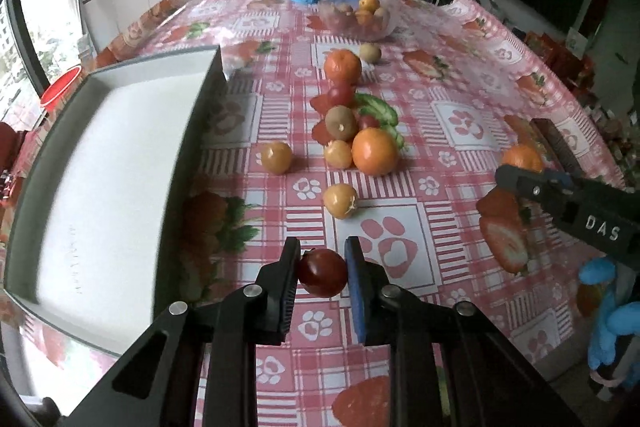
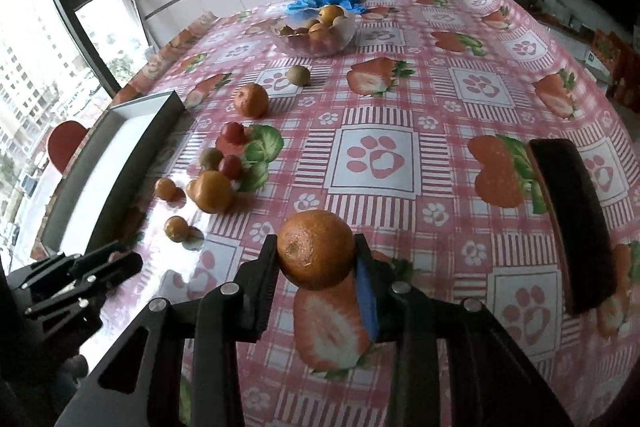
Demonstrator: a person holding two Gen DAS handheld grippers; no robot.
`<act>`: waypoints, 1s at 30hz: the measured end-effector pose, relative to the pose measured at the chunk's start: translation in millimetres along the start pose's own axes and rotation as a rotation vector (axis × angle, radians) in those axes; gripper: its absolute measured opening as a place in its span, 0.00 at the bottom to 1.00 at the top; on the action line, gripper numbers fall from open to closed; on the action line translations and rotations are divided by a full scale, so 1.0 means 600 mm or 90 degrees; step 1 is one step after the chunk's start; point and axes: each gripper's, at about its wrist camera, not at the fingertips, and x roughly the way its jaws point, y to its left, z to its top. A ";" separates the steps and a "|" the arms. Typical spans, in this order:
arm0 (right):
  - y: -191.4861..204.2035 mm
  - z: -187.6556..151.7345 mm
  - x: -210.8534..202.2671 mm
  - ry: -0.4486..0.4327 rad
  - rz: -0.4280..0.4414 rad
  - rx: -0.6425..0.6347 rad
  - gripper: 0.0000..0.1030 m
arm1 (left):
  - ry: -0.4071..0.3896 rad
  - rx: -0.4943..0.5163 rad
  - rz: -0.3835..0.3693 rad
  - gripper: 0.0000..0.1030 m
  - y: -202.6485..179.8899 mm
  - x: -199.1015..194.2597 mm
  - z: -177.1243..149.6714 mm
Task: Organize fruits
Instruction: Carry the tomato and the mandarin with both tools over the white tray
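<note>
My left gripper (image 1: 322, 259) is shut on a dark red cherry tomato (image 1: 322, 271), held a little above the tablecloth beside the white tray (image 1: 120, 163). My right gripper (image 2: 316, 255) is shut on an orange mandarin (image 2: 316, 249), lifted just off the cloth. In the left wrist view the right gripper (image 1: 520, 183) shows at the right edge with the mandarin (image 1: 522, 157) behind it. Loose fruit lies between them: a mandarin (image 1: 375, 151), a kiwi (image 1: 341, 123), small yellow fruits (image 1: 340, 201) (image 1: 276, 157), and cherry tomatoes (image 1: 340, 95).
A clear bowl (image 2: 316, 35) with mixed fruit stands at the far end, with blue gloves (image 2: 320, 1) behind it. A dark brown tray (image 2: 572, 223) lies at the right. Another mandarin (image 2: 251, 100) and a kiwi (image 2: 298, 75) sit mid-table. The table edge runs along the window side.
</note>
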 end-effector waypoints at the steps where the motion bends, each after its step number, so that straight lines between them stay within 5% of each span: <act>1: 0.003 -0.001 -0.002 0.000 -0.001 -0.002 0.37 | -0.004 0.000 -0.001 0.24 0.003 -0.006 0.002; 14: 0.092 0.016 -0.010 0.009 0.009 -0.053 0.37 | -0.060 -0.006 0.007 0.24 0.064 -0.074 0.019; 30: 0.321 0.080 0.025 0.017 0.092 -0.201 0.37 | -0.075 -0.040 0.108 0.24 0.256 -0.112 0.057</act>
